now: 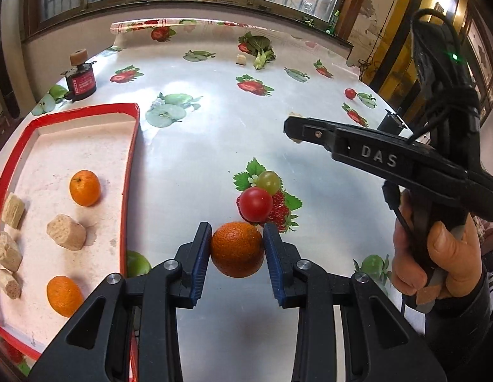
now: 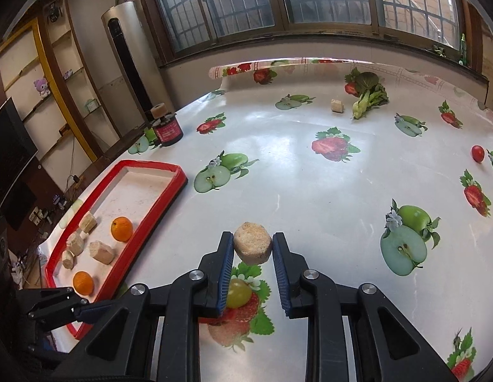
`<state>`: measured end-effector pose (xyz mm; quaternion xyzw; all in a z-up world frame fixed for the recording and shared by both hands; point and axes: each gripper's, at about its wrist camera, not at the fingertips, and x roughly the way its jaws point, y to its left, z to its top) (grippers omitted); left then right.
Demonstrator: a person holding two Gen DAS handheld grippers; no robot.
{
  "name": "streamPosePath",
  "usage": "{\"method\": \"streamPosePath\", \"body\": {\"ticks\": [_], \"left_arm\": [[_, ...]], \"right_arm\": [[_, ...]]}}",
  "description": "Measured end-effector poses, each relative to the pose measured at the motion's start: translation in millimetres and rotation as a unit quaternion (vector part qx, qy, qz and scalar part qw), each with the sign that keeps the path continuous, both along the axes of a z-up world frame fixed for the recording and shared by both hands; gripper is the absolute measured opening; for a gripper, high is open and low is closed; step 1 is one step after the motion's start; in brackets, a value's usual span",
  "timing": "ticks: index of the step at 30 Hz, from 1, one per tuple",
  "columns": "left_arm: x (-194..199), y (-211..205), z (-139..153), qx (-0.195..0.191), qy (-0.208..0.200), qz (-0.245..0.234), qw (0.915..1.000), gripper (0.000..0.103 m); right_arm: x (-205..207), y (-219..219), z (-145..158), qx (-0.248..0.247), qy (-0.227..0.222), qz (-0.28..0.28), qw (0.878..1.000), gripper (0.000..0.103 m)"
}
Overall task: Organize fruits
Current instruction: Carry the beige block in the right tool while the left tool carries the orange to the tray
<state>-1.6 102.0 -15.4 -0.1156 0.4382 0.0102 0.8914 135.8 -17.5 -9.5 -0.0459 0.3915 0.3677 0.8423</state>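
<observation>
Left hand-held gripper (image 1: 237, 248) clamped on orange (image 1: 237, 250), frame bottom center, above tabletop (image 1: 326, 191). Right hand-held gripper (image 2: 253, 248) clamped on beige chunk (image 2: 253, 242). Red tray (image 1: 132, 165) at left holds 2 oranges. Risk: round orange slipping from pads, rolling away.

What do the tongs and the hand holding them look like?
Both tongs are black plastic with blue ribbed pads and round silver bolts: the left tongs and the right tongs. From the left camera, the right one's side has raised letters "DAS", black cables, and a green light. A bare hand in a dark sleeve grips it.
</observation>
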Motion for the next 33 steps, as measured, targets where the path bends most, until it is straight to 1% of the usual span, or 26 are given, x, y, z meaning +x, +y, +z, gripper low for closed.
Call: {"method": "streamPosePath", "body": {"ticks": [6,14,21,27,33], "left_arm": [[-7.5,13.4,9.6,0.018,-0.012,0.022,0.9995,0.031],[-19.3,36.5,15.2,0.026,-0.019,0.047,0.9984,0.031],[-25.3,56.1,22.0,0.03,-0.028,0.066,0.9969,0.031],[-27.4,74.3,24.4,0.026,-0.03,0.085,0.9956,0.031],[-30.4,89.7,24.5,0.03,-0.028,0.099,0.9943,0.031]], "right_arm": [[-16.9,-3.7,10.5,0.015,-0.002,0.004,1.0,0.026],[-31.8,0.8,9.9,0.02,0.003,0.01,1.0,0.026],[-43.7,14.5,11.1,0.015,-0.003,0.022,1.0,0.025],[-50.4,26.8,14.7,0.019,-0.001,0.033,0.999,0.025],[-56.4,40.1,15.6,0.02,0.001,0.043,0.999,0.025]]}}
